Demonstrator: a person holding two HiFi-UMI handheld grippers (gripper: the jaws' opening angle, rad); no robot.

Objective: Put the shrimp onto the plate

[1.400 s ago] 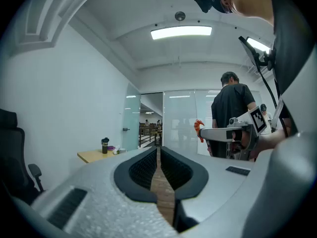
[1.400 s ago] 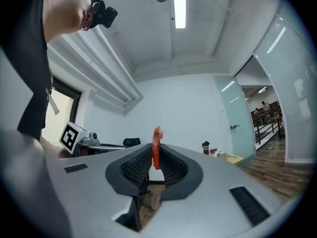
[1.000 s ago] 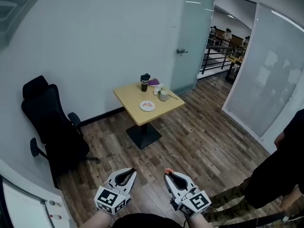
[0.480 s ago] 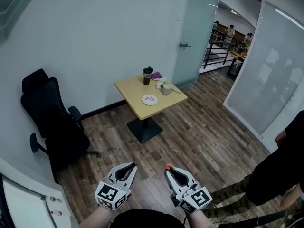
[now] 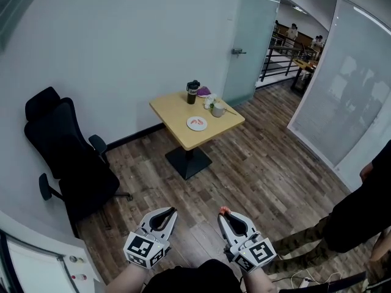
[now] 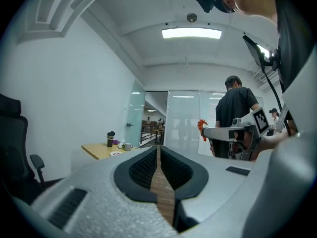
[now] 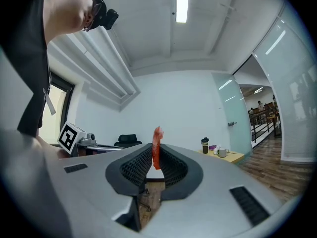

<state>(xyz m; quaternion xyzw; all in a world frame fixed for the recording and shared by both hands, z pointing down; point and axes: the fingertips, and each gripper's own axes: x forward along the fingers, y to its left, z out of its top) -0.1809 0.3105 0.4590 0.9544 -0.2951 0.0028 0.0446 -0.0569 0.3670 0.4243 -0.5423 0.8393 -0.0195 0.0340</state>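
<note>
Two hand-held grippers are held low and close to the person's body, side by side above the wooden floor. The left hand-held gripper has its jaws pressed together along a thin seam, with nothing between them. The right hand-held gripper is clamped on a single orange-red shrimp, which stands upright out of the jaw tips; the right gripper view shows the shrimp pinched at its lower end between the two ribbed pads. From the left gripper view, that same shrimp pokes up at the tip of the right hand-held gripper.

Well away across the room stands one small square worktop on a single pedestal foot. On it sits one white plate, with something reddish lying on it that is too small to count or name. Behind the plate are one dark tumbler, one purple item just beside it, and one pale mug. So the shrimp is in the right hand-held gripper, well apart from the plate.

One black office chair stands against the wall to the left of the worktop. One frosted glass door is behind the worktop. One bystander in a black top and camouflage trousers stands at the right edge.
</note>
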